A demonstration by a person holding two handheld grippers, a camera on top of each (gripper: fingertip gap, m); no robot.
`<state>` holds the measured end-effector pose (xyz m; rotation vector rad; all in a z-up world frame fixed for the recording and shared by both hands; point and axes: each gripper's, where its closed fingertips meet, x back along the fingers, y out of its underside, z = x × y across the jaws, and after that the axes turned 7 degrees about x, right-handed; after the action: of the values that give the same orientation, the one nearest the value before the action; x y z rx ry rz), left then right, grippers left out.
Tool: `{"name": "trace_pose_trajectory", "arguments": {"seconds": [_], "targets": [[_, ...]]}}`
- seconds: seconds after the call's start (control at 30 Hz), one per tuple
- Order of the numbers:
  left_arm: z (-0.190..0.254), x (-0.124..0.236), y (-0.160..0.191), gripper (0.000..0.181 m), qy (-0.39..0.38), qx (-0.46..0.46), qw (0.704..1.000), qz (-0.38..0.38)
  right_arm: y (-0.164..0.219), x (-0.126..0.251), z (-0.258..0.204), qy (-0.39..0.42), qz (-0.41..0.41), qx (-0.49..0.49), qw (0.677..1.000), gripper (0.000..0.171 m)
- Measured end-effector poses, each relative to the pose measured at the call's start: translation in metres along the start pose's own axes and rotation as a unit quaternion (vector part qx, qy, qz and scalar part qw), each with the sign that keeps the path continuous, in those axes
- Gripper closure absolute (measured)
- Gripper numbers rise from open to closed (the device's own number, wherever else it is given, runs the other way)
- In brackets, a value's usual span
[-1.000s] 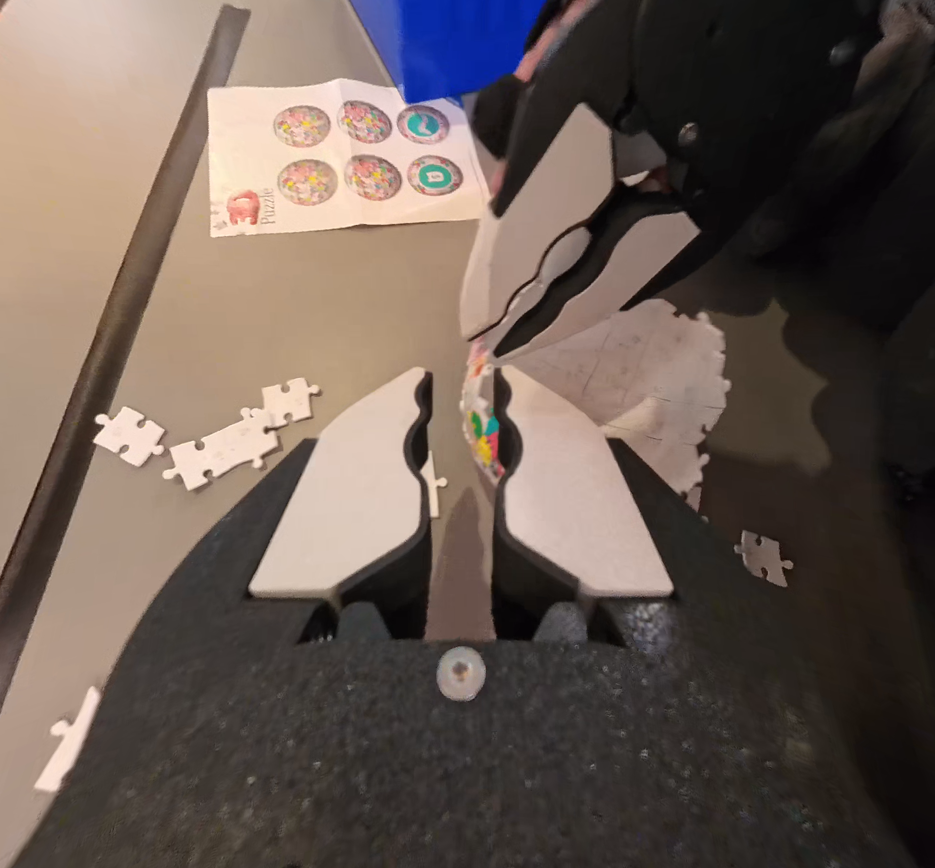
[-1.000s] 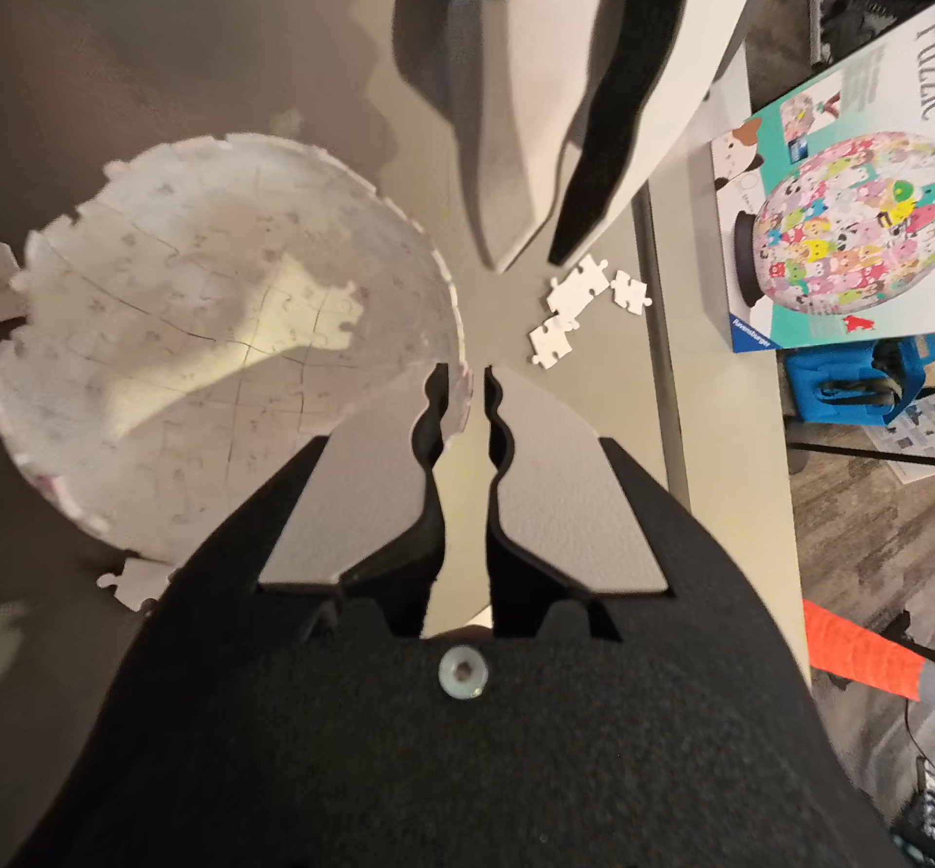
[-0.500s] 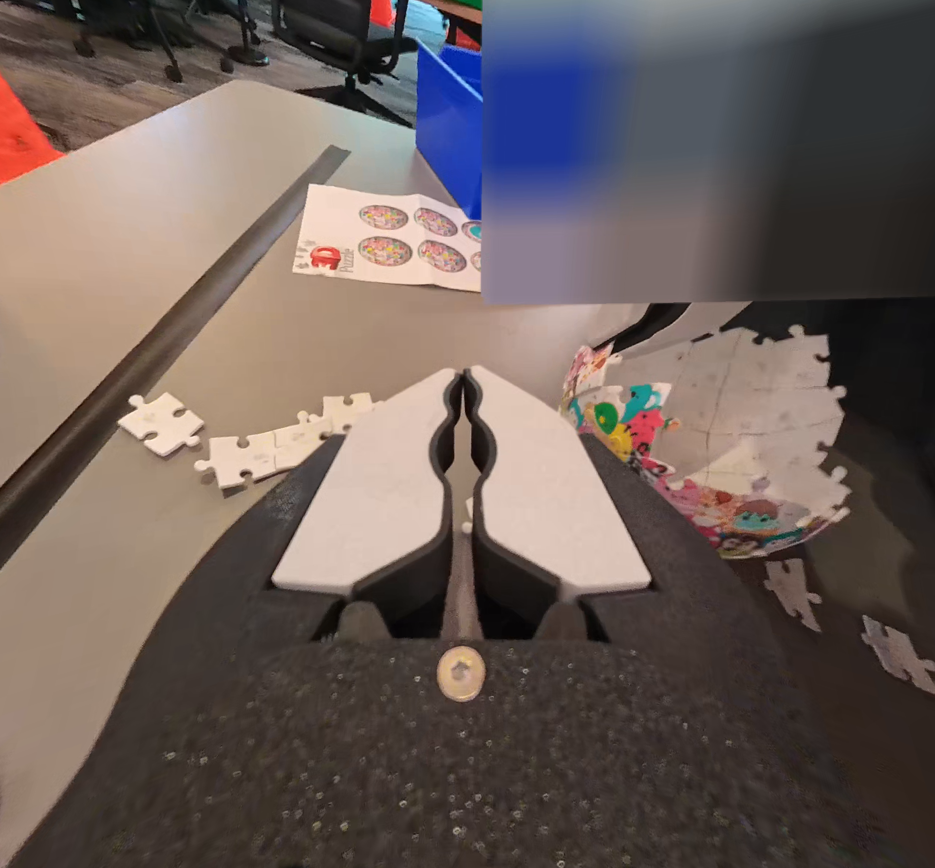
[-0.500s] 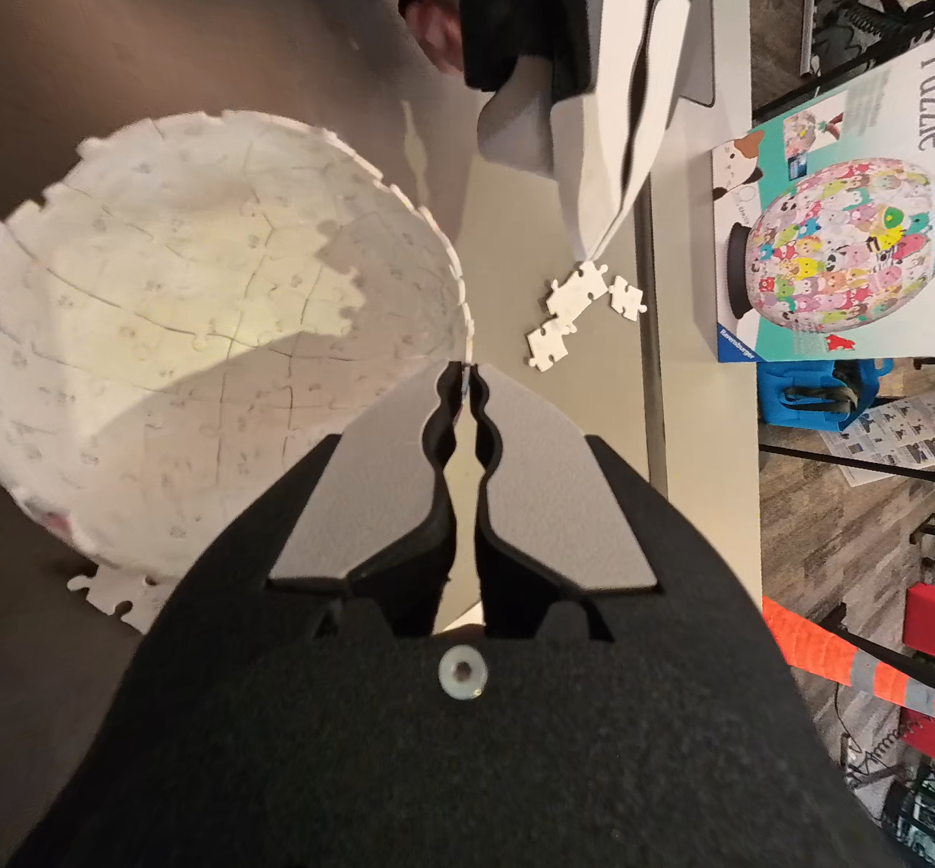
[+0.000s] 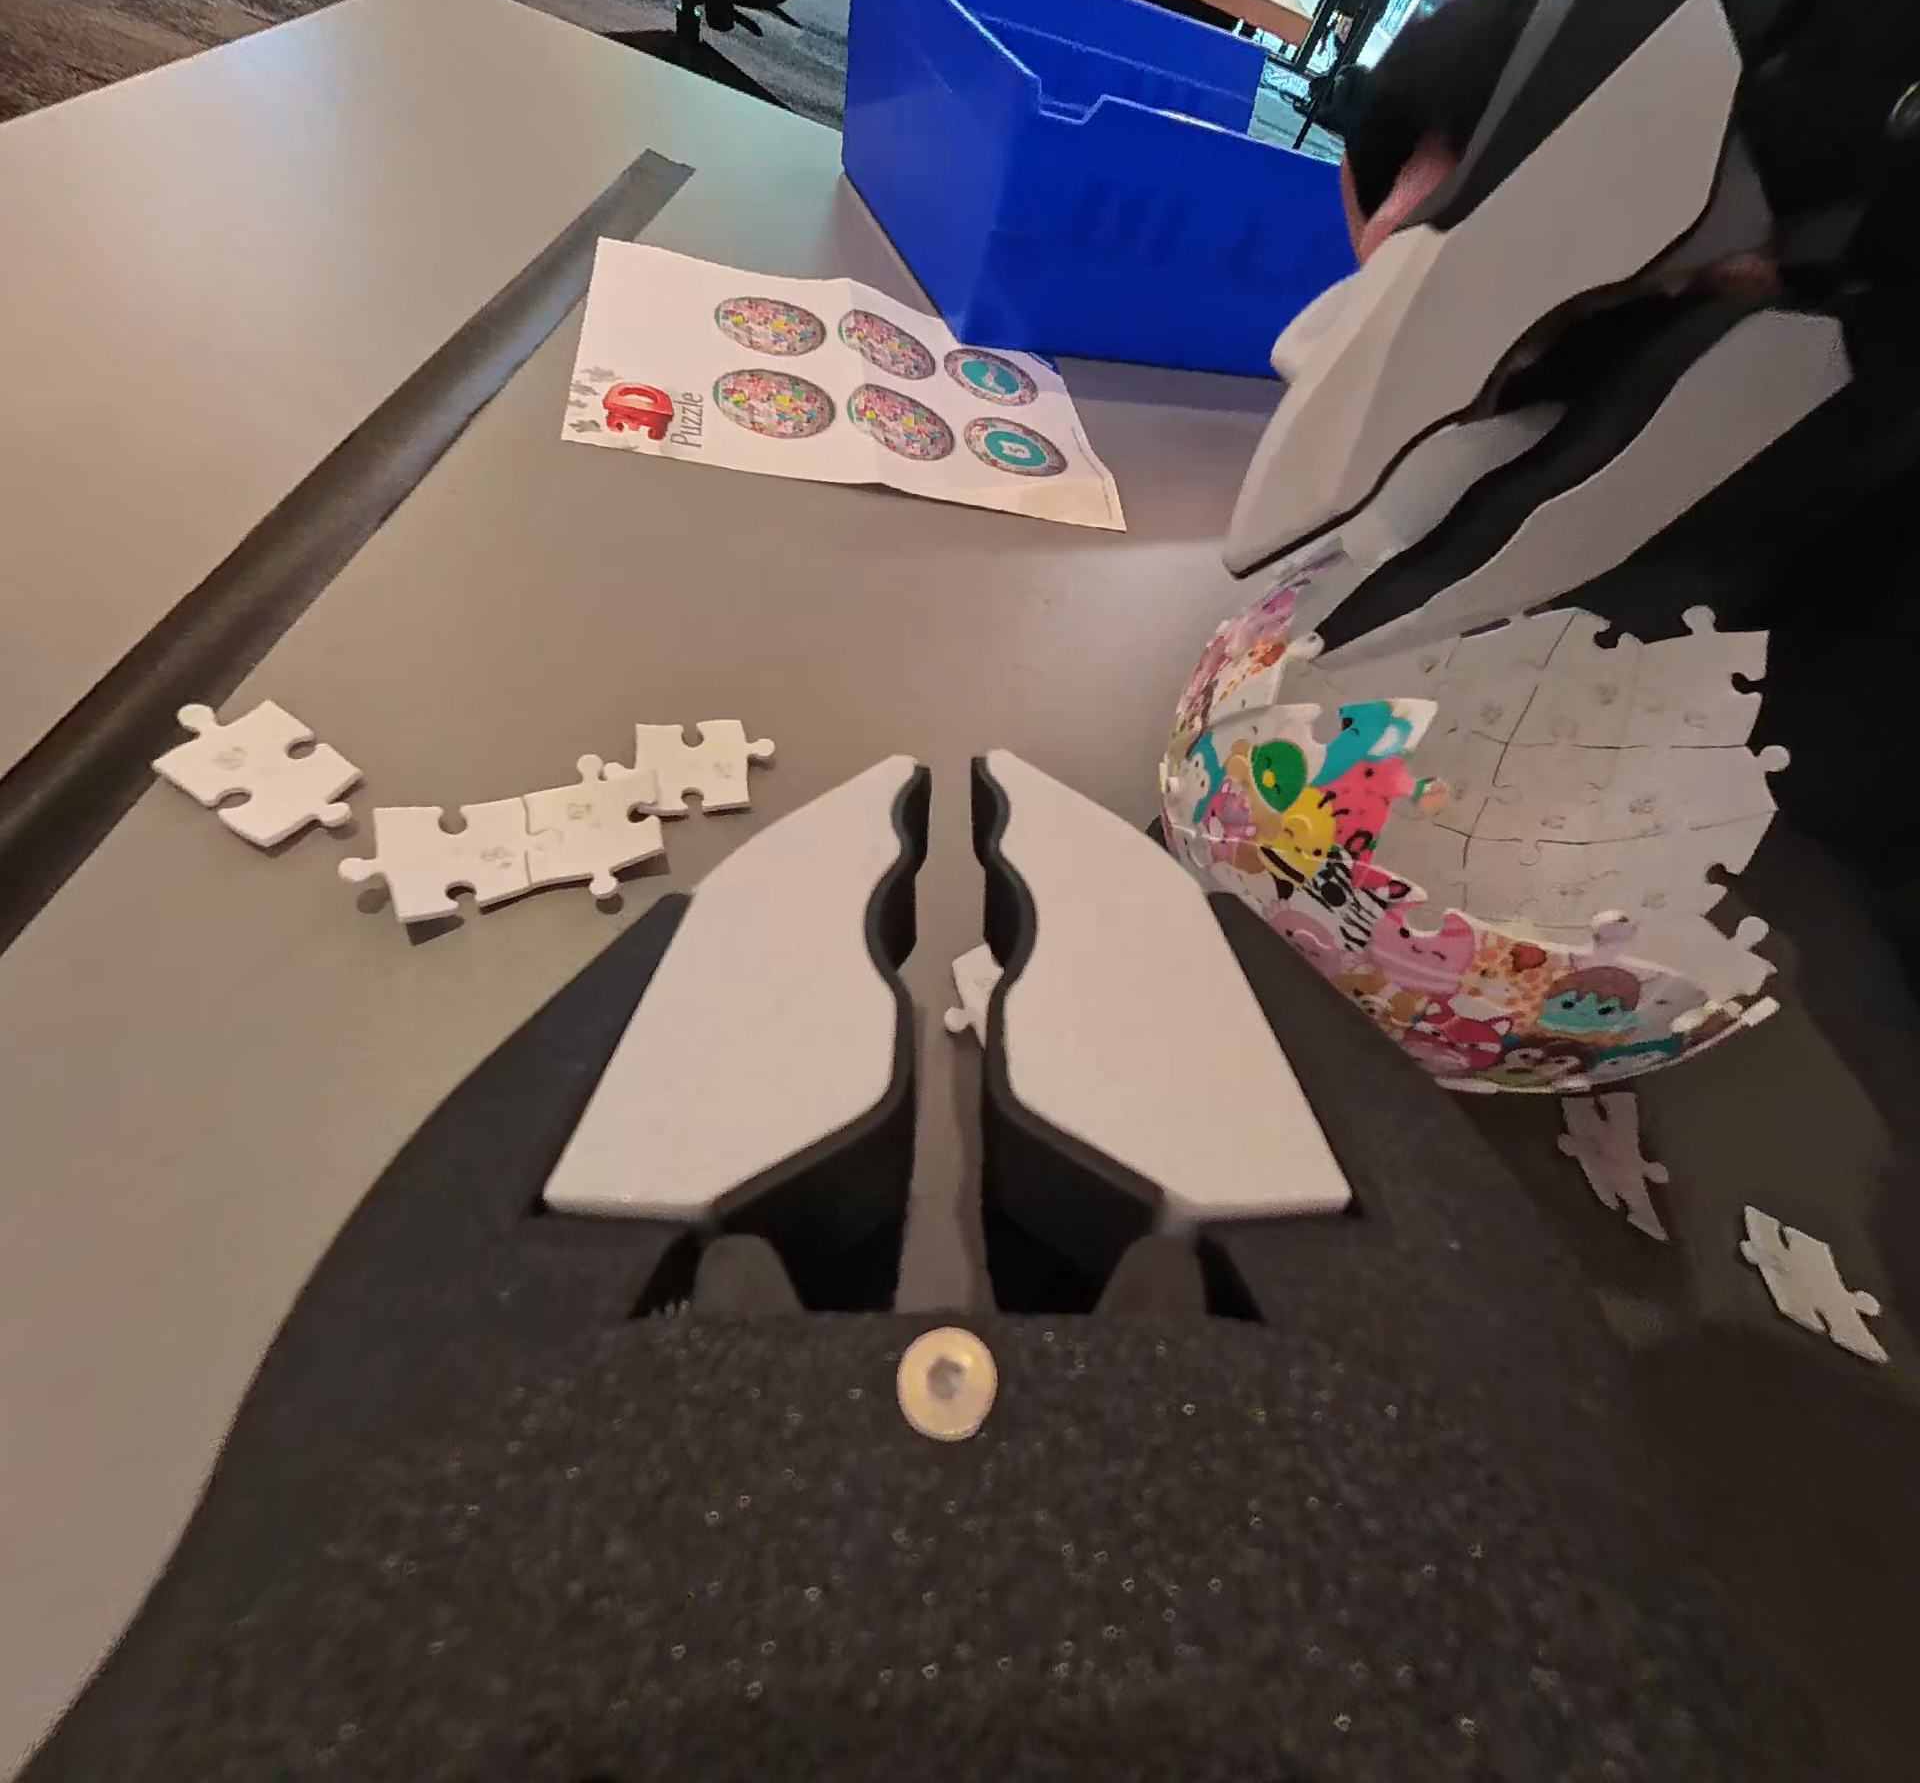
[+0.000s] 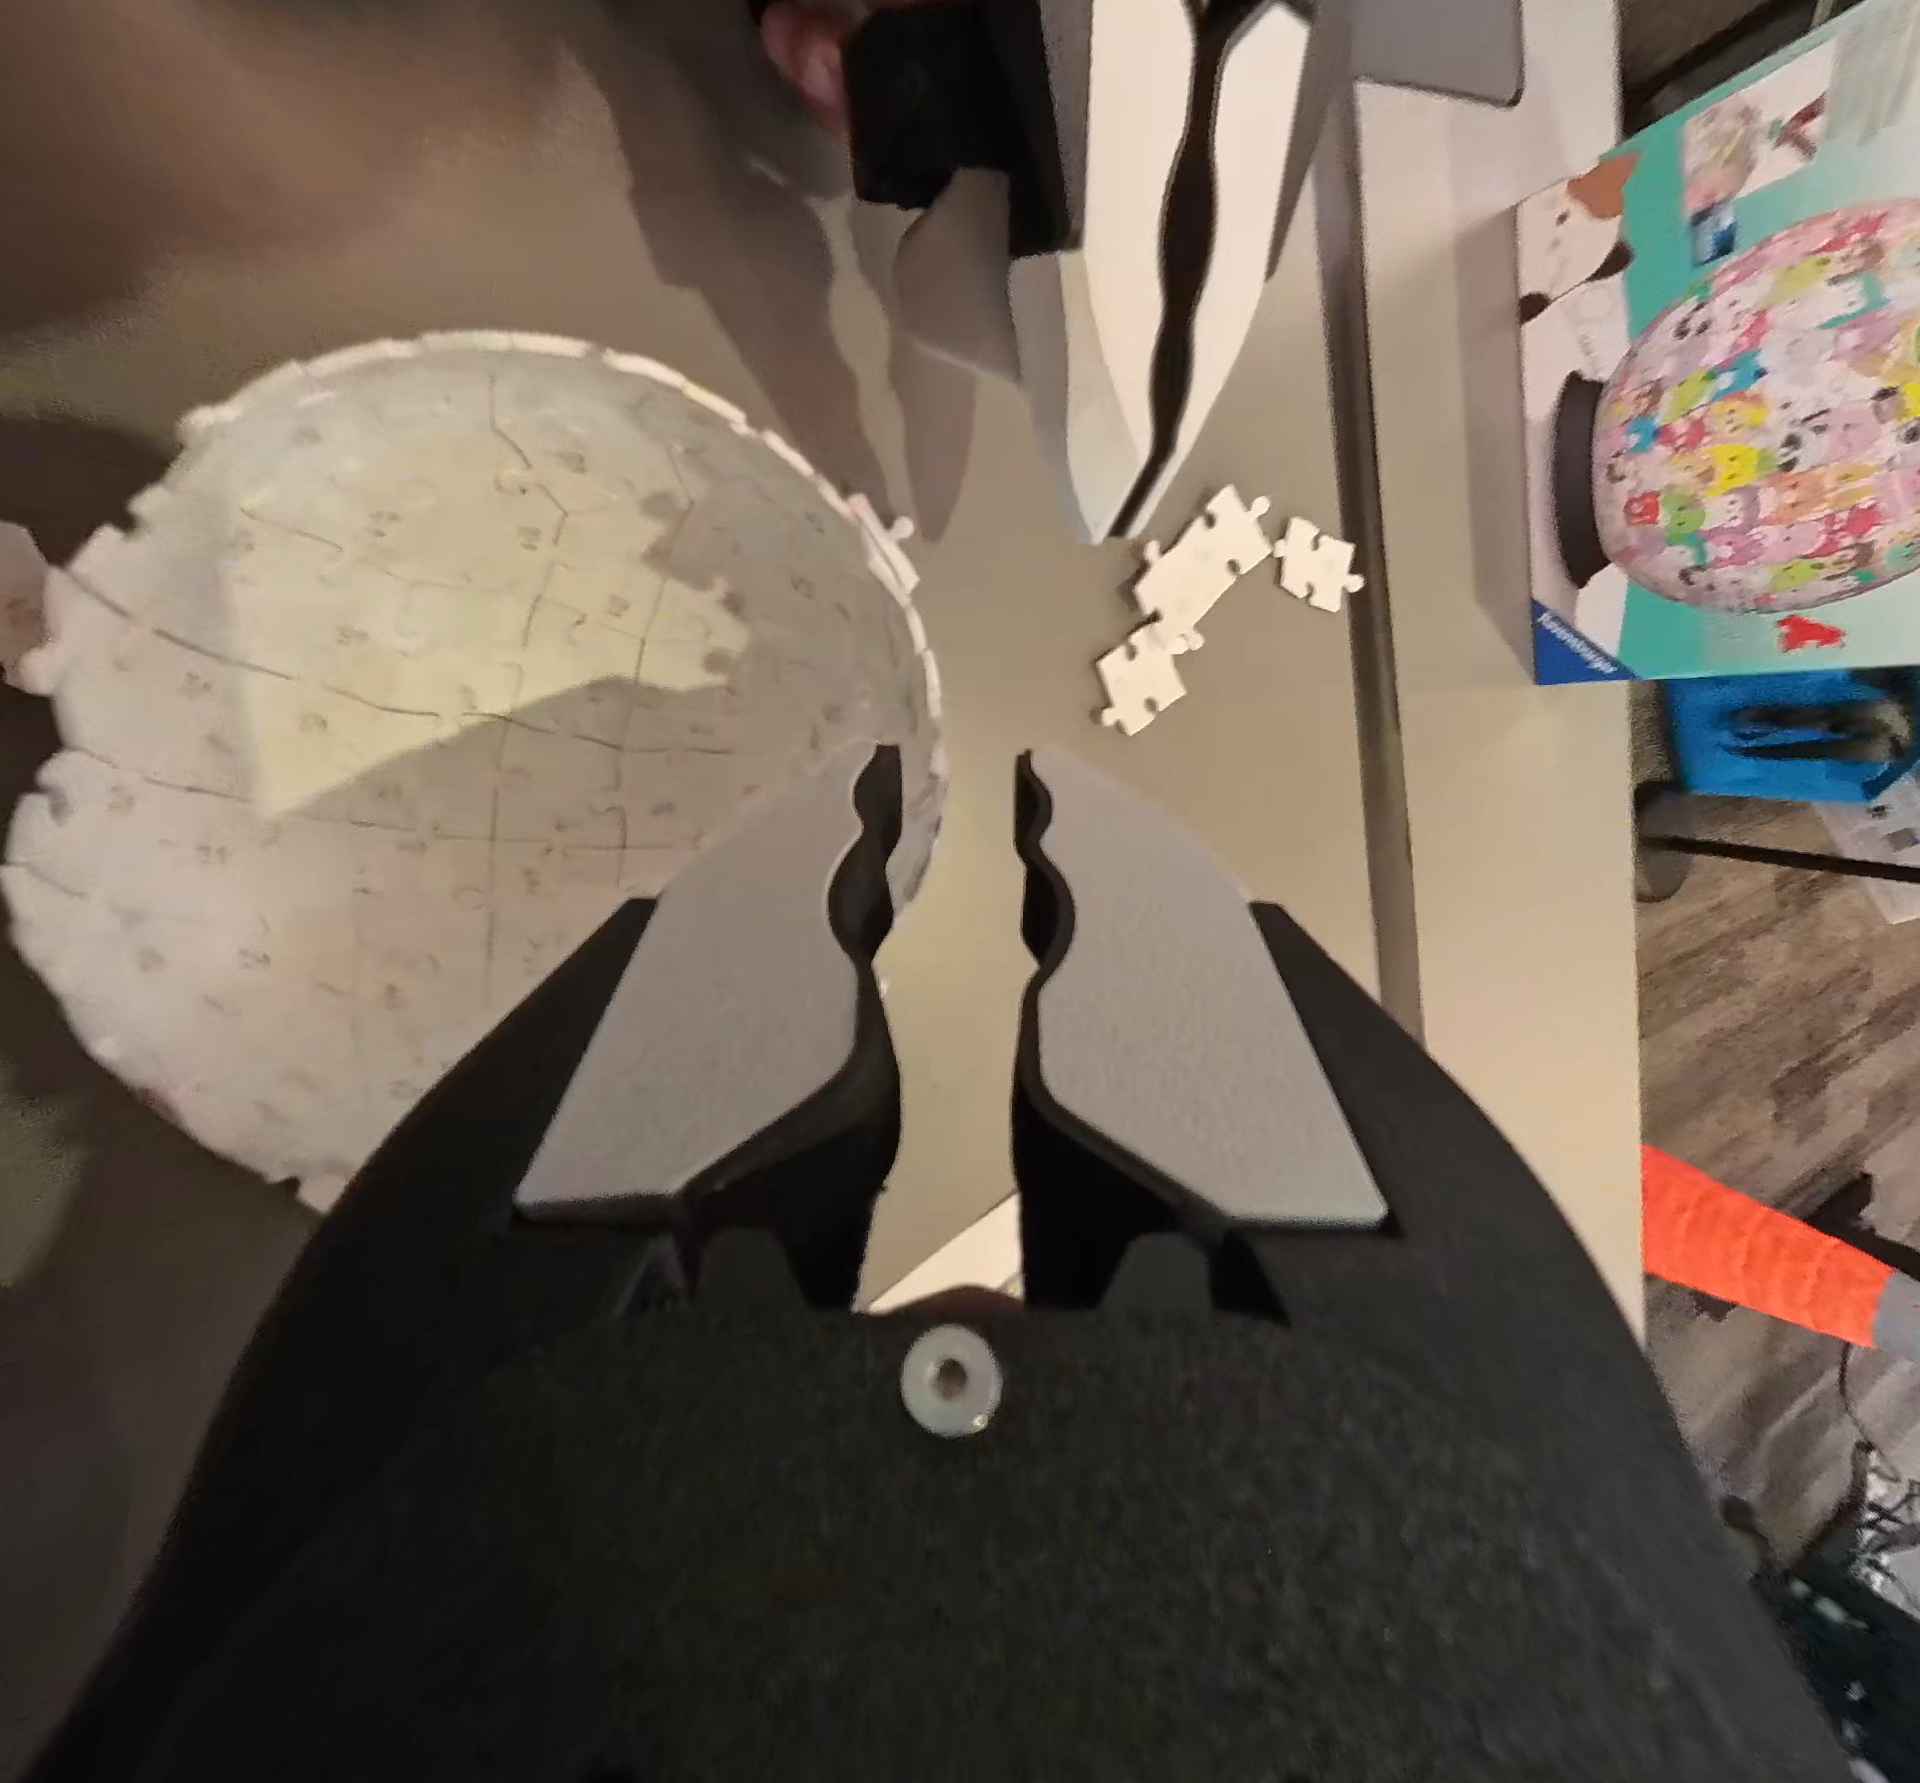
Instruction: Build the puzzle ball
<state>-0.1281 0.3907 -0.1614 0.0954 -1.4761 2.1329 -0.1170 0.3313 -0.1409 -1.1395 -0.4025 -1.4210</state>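
Both jaws slightly open, nothing held. Left gripper (image 5: pixel 951 777) centre frame over table (image 5: pixel 727 611), w/ loose pieces (image 5: pixel 499 834) at mid-left. Right gripper (image 6: pixel 951 767) straddles rim of half-built ball (image 6: pixel 416 746), mid-left in right view, mid-right in left view. Leaflet (image 5: pixel 842 383) upper centre.

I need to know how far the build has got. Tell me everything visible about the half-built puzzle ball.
The puzzle ball is an open bowl-shaped shell of interlocked curved pieces, about half a sphere. Its outside is printed with colourful cartoon animals; its inside is plain white with faint marks. The rim is jagged with tabs. It rests on the grey table, tipped sideways, and the right gripper straddles its rim, open.
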Motion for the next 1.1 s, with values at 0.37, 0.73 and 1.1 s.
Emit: {"name": "trace_pose_trajectory", "arguments": {"seconds": [0.37, 0.73, 1.1], "targets": [[0.006, -0.005, 0.009, 0.174, 0.005, -0.008, 1.0, -0.022, 0.006, -0.006, -0.005, -0.063, -0.058, 0.009, 0.996, 0.167], [0.008, -0.006, 0.01, 0.174, 0.01, -0.006, 1.0, -0.025, 0.005, -0.008, -0.005, -0.061, -0.067, 0.031, 0.995, 0.168], [0.008, -0.006, 0.011, 0.174, 0.012, -0.006, 1.0, -0.028, 0.003, -0.009, -0.007, -0.062, -0.059, 0.036, 0.996, 0.168]]}}
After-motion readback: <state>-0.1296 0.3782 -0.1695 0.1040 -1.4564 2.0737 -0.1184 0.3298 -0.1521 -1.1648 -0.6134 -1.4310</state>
